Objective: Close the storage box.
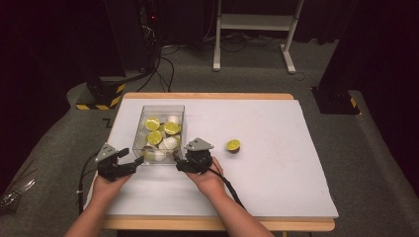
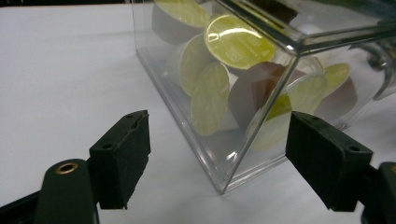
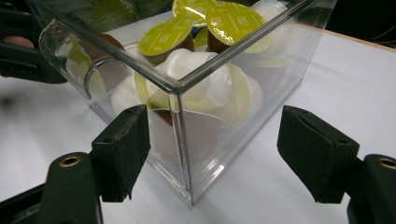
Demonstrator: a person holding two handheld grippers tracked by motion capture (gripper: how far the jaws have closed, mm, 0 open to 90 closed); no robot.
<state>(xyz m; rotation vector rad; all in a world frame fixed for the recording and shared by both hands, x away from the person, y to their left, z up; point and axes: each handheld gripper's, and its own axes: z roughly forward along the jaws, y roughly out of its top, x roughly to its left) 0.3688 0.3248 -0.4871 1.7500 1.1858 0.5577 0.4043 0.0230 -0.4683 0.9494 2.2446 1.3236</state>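
Note:
A clear plastic box on the white table top holds several coffee capsules with green foil lids and white or brown bodies. One more green-lidded capsule lies alone to the box's right. My left gripper is open at the box's near left corner. In the left gripper view, that corner of the box stands between the wide-apart jaws of my left gripper. My right gripper is open at the near right corner. That corner of the box sits between the jaws of my right gripper. Neither touches it.
The white table top has a wooden edge along the front and back. Beyond it are grey carpet, a white stand frame, dark equipment with cables, and a yellow-black striped base.

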